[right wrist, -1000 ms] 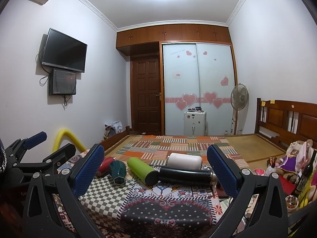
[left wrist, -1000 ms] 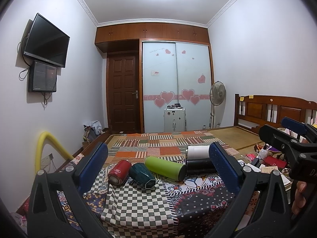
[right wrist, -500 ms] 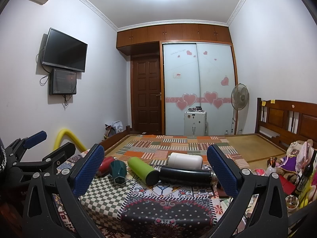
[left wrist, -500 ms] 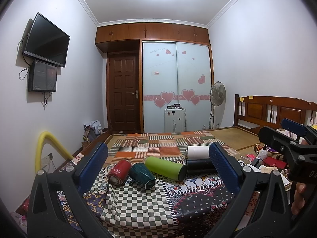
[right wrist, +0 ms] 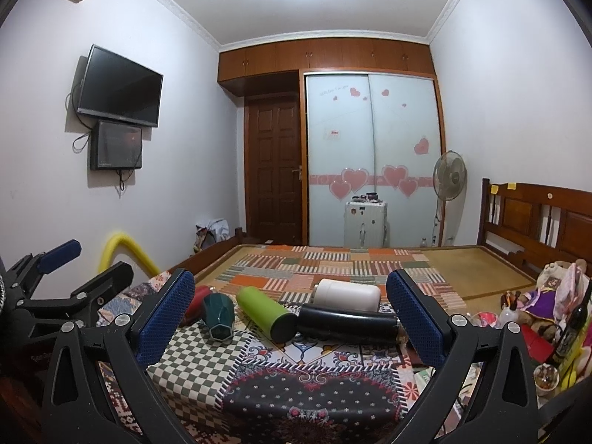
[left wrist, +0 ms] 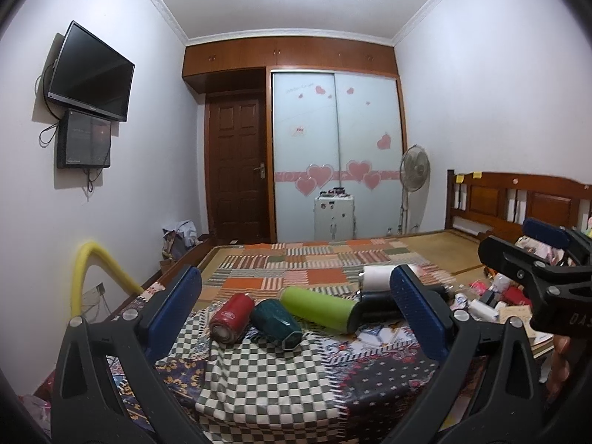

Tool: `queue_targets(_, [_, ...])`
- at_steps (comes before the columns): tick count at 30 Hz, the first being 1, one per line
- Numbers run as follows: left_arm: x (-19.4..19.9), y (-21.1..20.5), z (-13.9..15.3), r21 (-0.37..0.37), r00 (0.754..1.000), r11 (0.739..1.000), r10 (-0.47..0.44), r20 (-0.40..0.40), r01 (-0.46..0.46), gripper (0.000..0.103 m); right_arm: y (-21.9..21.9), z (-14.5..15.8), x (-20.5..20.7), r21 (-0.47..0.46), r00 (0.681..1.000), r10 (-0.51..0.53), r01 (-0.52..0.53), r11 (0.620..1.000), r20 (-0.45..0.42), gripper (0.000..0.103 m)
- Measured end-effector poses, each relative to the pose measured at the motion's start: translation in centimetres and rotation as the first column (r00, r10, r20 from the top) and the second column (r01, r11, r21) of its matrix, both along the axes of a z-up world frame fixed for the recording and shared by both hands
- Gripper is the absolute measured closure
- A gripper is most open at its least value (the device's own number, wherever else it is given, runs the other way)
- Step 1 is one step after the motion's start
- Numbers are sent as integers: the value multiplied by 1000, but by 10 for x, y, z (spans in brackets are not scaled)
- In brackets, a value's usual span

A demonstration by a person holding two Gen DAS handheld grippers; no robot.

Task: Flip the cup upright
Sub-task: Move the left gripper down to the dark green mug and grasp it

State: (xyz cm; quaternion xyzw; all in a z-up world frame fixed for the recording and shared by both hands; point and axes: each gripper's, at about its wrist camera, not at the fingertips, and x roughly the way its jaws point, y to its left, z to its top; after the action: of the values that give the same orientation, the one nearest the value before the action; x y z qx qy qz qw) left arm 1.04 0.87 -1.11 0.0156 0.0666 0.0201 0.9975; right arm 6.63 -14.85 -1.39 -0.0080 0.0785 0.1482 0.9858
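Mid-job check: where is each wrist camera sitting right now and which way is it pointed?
Left wrist: rides the left tongs, held above the cloth-covered table, facing the wardrobe; its open blue pads frame the lying red cup, teal cup and green bottle. The right tongs and fingertips show at right.
Right wrist: rides the right tongs, further right, same heading, centred on the black flask and white bottle; the left tongs show at left.
Shared: the cups, patchwork mat, wardrobe, TV.
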Motion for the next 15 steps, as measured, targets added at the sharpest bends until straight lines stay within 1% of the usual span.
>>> queue_targets(4, [19, 12, -8, 21, 999, 1000, 23, -31, -23, 0, 15, -7, 23, -53, 1000, 15, -16, 998, -25, 0])
queue_targets(9, [61, 29, -22, 21, 993, 1000, 14, -120, -12, 0, 34, -19, 51, -108, 998, 23, -30, 994, -58, 0])
queue_targets(11, [83, 35, -29, 17, 986, 1000, 4, -168, -1, 4, 39, -26, 62, -120, 997, 19, -28, 992, -71, 0])
queue_targets(12, [95, 37, -34, 15, 980, 1000, -4, -199, 8, 9, 40, -27, 65, -122, 997, 20, -30, 992, -80, 0])
queue_targets(13, [106, 38, -38, 13, 973, 1000, -11, -231, 14, 13, 41, -29, 70, -124, 996, 23, -34, 992, -92, 0])
queue_targets(15, [133, 42, -49, -11, 953, 1000, -27, -302, 25, 16, 44, -35, 81, -127, 993, 27, -42, 991, -115, 0])
